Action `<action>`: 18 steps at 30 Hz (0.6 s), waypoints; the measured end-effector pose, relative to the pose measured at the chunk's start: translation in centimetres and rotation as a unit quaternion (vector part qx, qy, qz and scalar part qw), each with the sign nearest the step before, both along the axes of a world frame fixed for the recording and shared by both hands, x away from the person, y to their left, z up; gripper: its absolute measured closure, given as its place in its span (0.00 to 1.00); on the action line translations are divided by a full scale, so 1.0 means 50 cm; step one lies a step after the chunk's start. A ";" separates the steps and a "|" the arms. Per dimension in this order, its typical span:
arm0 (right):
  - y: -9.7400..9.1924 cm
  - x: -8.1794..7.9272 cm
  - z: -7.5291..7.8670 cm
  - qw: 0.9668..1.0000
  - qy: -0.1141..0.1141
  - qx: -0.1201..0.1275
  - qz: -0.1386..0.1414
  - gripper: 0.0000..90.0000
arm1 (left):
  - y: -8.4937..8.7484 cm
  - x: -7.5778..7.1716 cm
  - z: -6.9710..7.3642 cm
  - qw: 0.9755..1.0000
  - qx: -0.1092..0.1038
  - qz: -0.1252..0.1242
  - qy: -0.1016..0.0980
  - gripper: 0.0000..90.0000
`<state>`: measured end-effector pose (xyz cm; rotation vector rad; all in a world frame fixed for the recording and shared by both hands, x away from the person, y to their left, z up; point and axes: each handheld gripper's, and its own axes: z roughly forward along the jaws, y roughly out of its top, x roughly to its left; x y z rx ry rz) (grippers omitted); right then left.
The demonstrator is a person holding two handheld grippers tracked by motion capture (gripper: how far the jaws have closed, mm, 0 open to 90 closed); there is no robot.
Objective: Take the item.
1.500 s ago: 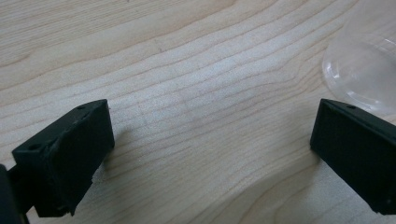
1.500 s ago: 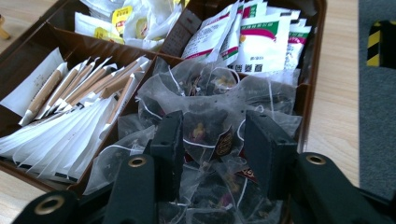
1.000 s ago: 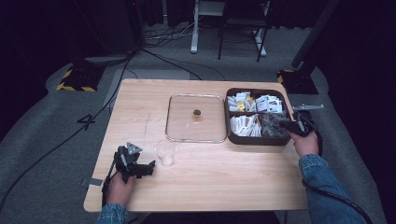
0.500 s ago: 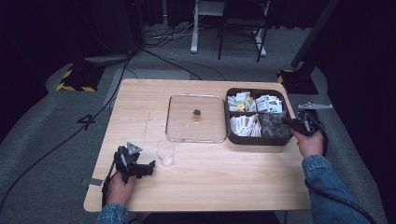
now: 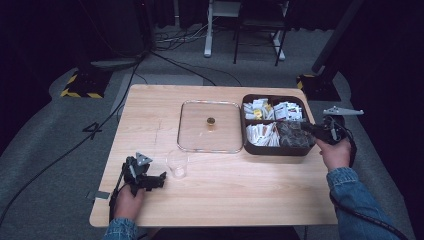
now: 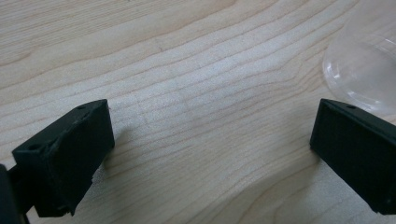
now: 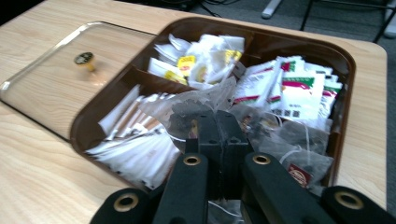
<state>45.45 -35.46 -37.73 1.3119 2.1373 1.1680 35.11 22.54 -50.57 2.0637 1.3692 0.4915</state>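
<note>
Right gripper (image 7: 218, 122) clamped on a tea bag (image 7: 196, 108); left gripper (image 6: 210, 140) spread wide.

Tea bag held over the brown box (image 5: 248, 146) at the table's (image 5: 250, 200) right edge; clear cup (image 5: 177, 163) near the front-left corner.

Blue denim sleeves (image 5: 357, 197) cover both forearms; each black two-jawed tool (image 5: 146, 178) carries a grey three-cornered plate (image 5: 143, 158) and trailing black cable (image 5: 365, 221).

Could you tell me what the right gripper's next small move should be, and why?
Probably lift the tea bag straight up and clear of the brown box. The right gripper has its jaws shut on the bag just above the box's near compartment, while the clear cup stands across the table beside the open left gripper.
</note>
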 end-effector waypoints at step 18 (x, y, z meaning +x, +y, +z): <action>0.098 -0.038 0.065 0.997 -0.020 0.016 0.079 1.00 | 0.002 -0.009 0.000 1.000 0.001 0.010 0.001 0.00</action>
